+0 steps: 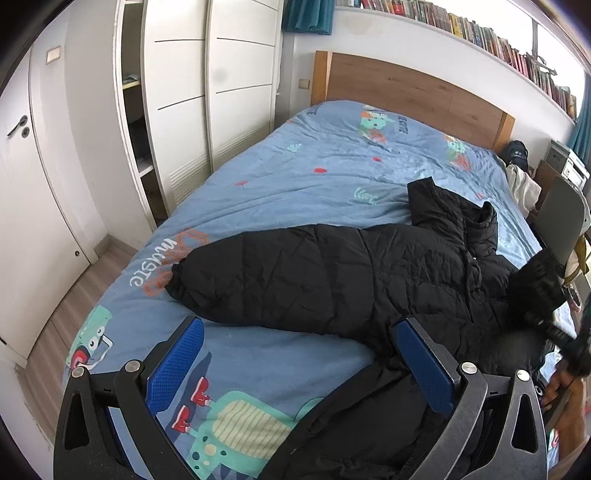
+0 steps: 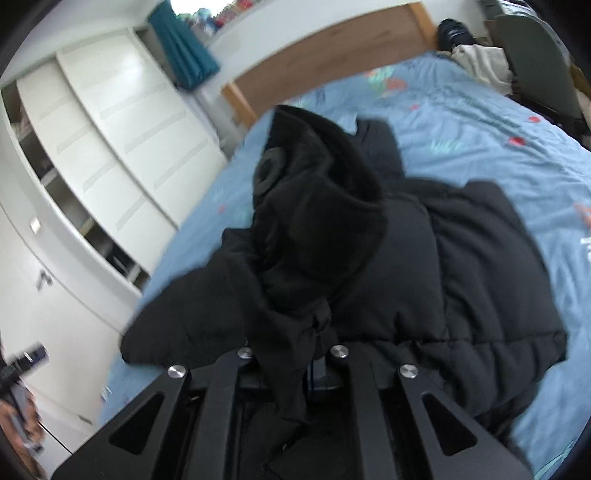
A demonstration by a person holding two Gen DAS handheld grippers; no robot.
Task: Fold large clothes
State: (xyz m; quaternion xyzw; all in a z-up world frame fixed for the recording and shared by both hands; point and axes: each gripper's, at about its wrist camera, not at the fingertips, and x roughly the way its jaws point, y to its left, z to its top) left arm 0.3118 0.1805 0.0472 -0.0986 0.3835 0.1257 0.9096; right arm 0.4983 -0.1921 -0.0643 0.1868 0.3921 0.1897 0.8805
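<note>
A black quilted puffer jacket (image 1: 332, 280) lies spread across the blue patterned bed cover (image 1: 295, 170), one sleeve stretched to the left. My left gripper (image 1: 295, 354) is open, its blue pads (image 1: 177, 365) held just above the cover at the jacket's near edge, holding nothing. My right gripper (image 2: 295, 354) is shut on a bunched fold of the jacket (image 2: 317, 229) and lifts it, so a sleeve cuff stands up in front of the camera. The right gripper also shows at the right edge of the left wrist view (image 1: 543, 295), blurred.
White wardrobe doors (image 1: 207, 96) and a door (image 1: 33, 177) stand left of the bed. A wooden headboard (image 1: 406, 88) is at the far end under a bookshelf (image 1: 480, 33). A grey chair (image 1: 561, 221) and loose clothes (image 1: 521, 181) sit at the bed's right side.
</note>
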